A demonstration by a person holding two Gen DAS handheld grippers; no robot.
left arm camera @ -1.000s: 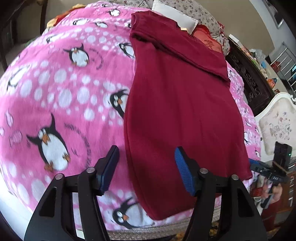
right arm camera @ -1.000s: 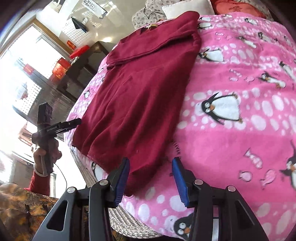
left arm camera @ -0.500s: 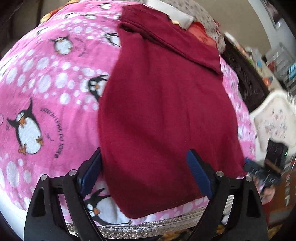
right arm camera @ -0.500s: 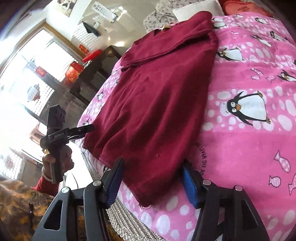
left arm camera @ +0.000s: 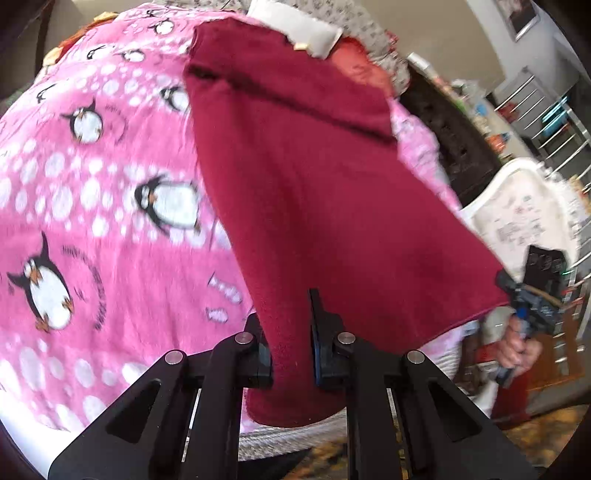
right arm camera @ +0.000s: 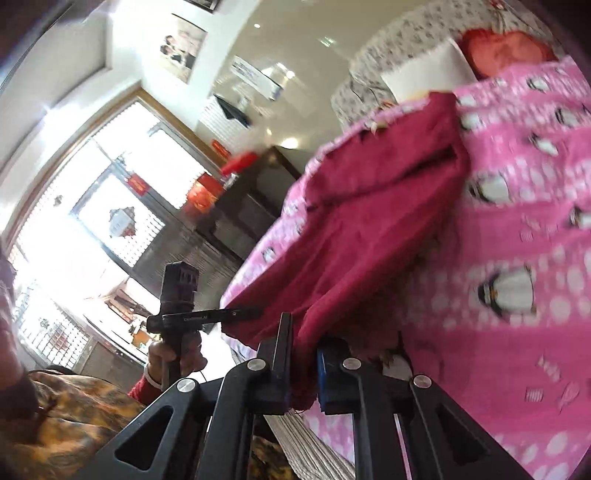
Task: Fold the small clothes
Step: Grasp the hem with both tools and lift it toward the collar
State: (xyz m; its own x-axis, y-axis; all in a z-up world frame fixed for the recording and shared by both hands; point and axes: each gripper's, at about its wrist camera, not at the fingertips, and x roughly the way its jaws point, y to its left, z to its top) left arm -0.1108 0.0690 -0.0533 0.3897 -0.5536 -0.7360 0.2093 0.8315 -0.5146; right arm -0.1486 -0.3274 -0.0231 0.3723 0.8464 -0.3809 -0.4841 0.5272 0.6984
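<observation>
You are working over a bed (left arm camera: 74,206) covered in a pink penguin blanket (right arm camera: 517,236), and the garment (left arm camera: 314,192) is lying along it with its long axis running straight away from you, toward the pillows (left arm camera: 306,35) at the head. The far end, already folded across, is resting on the blanket up there; the near end is hanging in the air, lifted off the bed at your side.

That near hem is being held at both corners. Your left tool (left arm camera: 291,354) is closed down on the left corner, with a flap of cloth drooping below the jaws. Your right tool (right arm camera: 303,373) is pinching the right corner in the same way, jaws nearly together with a bunch of red fabric between them; in the left view you can see it out at the far right edge of the hem.

So the whole cloth is stretching forward and slightly downward from both tools to the far fold, and the hem between them is sagging a little. Neither hand is clearly nearer the far end; they look about level.

I judge the coming move to be a carry straight ahead along that long axis, bringing the hem over to meet the far end. Keeping both tools level and moving together should matter most, or the fold will likely land skewed.
</observation>
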